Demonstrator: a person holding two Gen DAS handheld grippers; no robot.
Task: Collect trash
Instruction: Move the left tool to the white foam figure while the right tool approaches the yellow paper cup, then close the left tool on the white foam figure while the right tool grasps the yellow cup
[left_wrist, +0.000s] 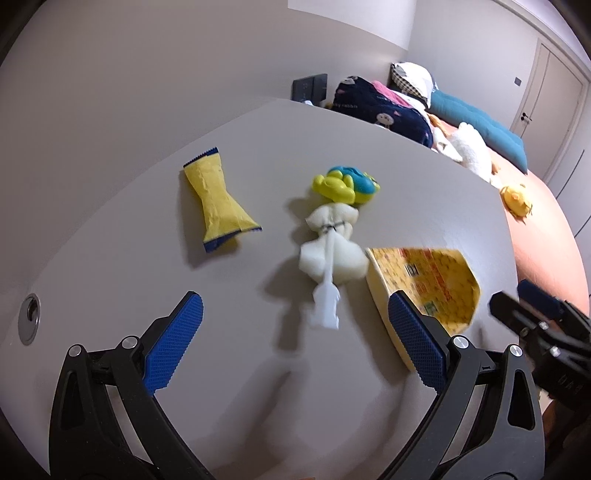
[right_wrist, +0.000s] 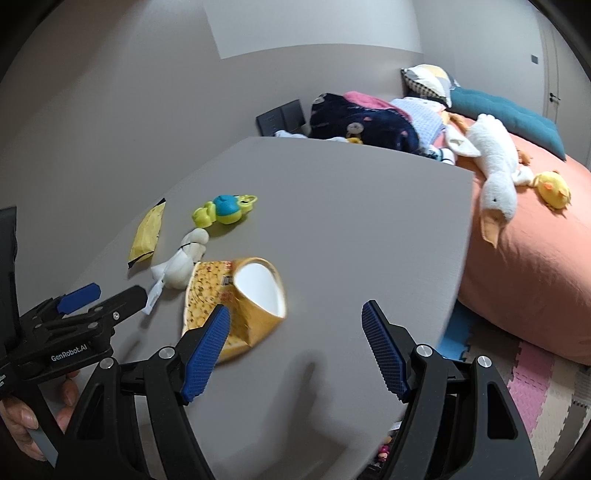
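Note:
On the grey table (left_wrist: 258, 369) lie a yellow snack wrapper (left_wrist: 218, 205), a white plush toy with a tag (left_wrist: 332, 251), a yellow-green and blue plastic toy (left_wrist: 345, 184) and a crushed yellow paper cup (left_wrist: 424, 291). My left gripper (left_wrist: 295, 325) is open and empty, just short of the plush toy's tag. My right gripper (right_wrist: 295, 332) is open and empty; its left finger overlaps the crushed cup (right_wrist: 236, 306) in view. The wrapper (right_wrist: 146, 234), plush toy (right_wrist: 181, 266) and plastic toy (right_wrist: 223, 210) lie beyond. The left gripper also shows in the right wrist view (right_wrist: 110, 295).
A bed with an orange sheet (right_wrist: 535, 280) stands right of the table, with a white goose plush (right_wrist: 491, 166), a yellow chick plush (right_wrist: 552, 188), clothes and pillows. Foam floor mats (right_wrist: 535, 384) lie below. A round metal grommet (left_wrist: 29, 319) sits in the table at left.

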